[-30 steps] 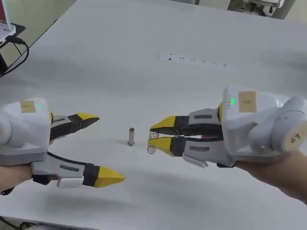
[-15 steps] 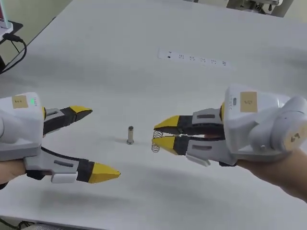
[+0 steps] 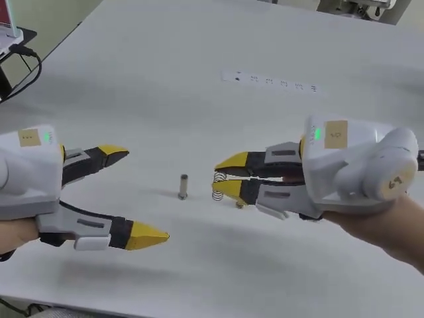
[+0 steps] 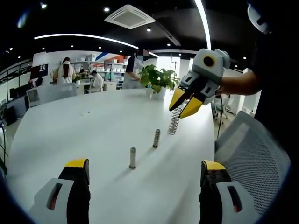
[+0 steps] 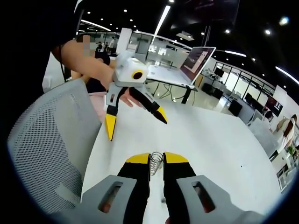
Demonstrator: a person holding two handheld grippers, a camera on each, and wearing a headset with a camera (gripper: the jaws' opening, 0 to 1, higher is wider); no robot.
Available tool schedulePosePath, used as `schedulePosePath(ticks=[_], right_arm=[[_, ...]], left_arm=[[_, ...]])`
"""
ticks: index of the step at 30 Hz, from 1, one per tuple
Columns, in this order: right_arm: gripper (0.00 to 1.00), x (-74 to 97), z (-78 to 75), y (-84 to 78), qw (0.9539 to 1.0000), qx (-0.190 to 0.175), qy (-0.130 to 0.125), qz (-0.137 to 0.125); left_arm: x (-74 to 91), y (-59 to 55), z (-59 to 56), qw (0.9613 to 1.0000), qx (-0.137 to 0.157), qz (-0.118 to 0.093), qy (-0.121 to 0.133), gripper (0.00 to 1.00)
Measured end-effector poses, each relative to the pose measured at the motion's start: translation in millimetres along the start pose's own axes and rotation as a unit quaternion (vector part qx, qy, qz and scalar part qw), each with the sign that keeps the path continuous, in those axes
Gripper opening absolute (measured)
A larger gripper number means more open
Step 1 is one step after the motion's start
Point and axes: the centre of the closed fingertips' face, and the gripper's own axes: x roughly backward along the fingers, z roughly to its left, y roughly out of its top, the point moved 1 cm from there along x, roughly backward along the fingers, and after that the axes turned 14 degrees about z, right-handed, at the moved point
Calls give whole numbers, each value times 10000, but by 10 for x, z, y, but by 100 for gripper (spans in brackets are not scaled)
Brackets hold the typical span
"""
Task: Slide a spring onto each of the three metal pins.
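The right hand-held gripper (image 3: 228,176) is clenched on a spring (image 4: 174,121), which hangs from its tips over the worktop (image 3: 165,99) near a bare pin (image 3: 183,187). The left hand-held gripper (image 3: 139,193) hovers on that pin's other side, jaws spread wide, holding nothing. A second pin (image 4: 156,138) already wears a coil.

The head view looks forward and down from above and behind, close over the white surface (image 3: 199,86). The left gripper view sits low over that surface, facing the yellow-tipped right gripper (image 4: 180,111) from nearby. The right gripper view faces back at the yellow-tipped left gripper (image 5: 138,129). All three share the thin coiled wire spring (image 3: 217,191); head and left gripper views share the short bare metal pin (image 3: 183,187)
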Motion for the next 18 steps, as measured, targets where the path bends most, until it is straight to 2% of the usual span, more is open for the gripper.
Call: schedulePosePath(ticks=[8, 18], right_arm=[[7, -197, -50, -44, 10000, -5, 16, 59], [7, -358, -229, 2, 9996, -253, -98, -9]], left_arm=[[36, 1, 24, 9999, 113, -64, 35, 96], [21, -4, 6, 9999, 123, -40, 10, 95]])
